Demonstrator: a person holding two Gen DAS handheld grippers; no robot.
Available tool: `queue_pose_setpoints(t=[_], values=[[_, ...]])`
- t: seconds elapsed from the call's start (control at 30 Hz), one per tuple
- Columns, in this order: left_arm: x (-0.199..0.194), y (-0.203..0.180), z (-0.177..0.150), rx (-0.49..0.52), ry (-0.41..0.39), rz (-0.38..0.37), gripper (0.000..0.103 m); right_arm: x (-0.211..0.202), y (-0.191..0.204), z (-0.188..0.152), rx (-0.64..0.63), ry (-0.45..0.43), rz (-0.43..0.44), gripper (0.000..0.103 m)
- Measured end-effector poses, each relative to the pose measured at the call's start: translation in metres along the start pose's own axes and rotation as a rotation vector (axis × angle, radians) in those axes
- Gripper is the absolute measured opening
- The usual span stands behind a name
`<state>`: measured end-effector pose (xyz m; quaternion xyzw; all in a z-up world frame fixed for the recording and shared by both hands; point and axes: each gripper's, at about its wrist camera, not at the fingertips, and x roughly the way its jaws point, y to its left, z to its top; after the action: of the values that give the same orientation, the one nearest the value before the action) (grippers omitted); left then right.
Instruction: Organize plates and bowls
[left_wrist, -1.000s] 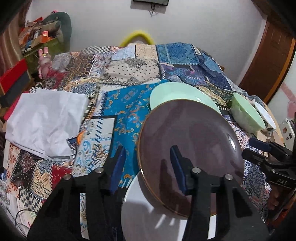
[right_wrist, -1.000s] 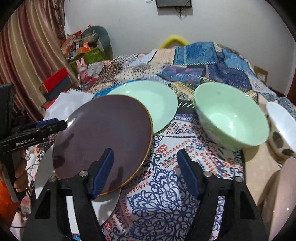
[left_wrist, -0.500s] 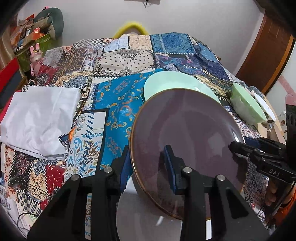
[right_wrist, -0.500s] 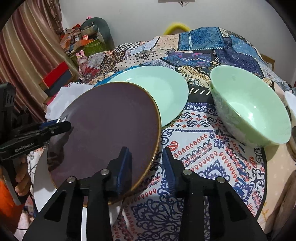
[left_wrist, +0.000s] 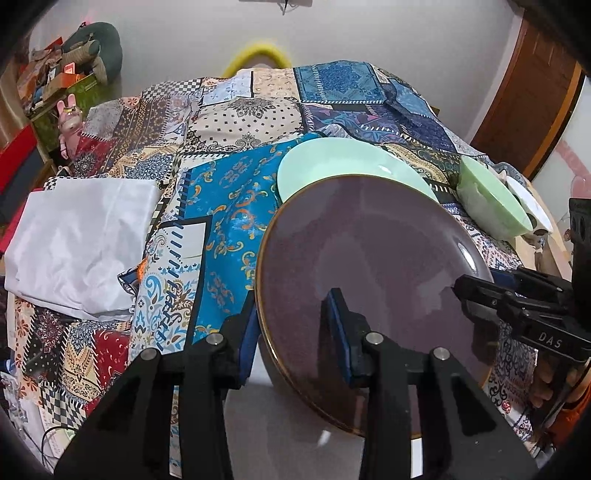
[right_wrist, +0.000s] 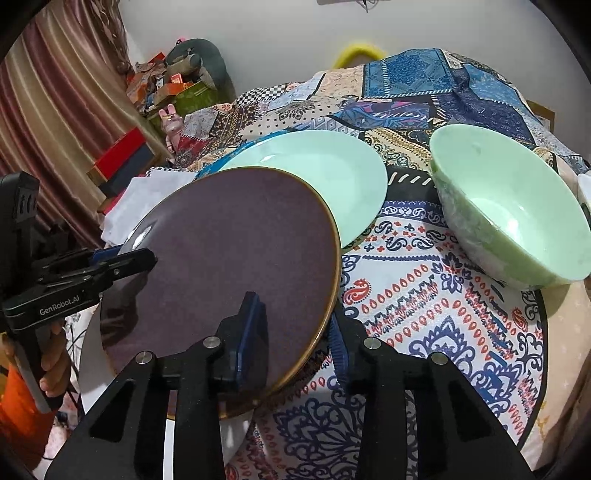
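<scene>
1. Two claws grasp one brown plate (left_wrist: 369, 266): the left gripper (left_wrist: 291, 332) is clenched on its left rim, the right gripper (right_wrist: 295, 332) on its right rim, after both closed in.
2. The plate lies between the claws, tilted, above a white plate (left_wrist: 280, 424).
3. Ahead of both claws lies the green plate (right_wrist: 332, 162); the green bowl (right_wrist: 509, 214) is nearer the right claw.

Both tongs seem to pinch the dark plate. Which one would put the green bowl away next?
Probably the right tongs: the green bowl lies on their side, while the left tongs grip the dark plate at its far edge.
</scene>
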<state>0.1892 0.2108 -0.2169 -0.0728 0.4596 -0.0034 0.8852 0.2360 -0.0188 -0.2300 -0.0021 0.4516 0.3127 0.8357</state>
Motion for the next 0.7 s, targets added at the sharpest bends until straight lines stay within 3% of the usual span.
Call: queue_pose_setpoints(t=[0.7], values=[[-0.043,-0.037,-0.012,-0.002,-0.045,-0.034,0.036,-0.051,0.0,-0.013,-0.035,-0.087,-0.035,0.033]])
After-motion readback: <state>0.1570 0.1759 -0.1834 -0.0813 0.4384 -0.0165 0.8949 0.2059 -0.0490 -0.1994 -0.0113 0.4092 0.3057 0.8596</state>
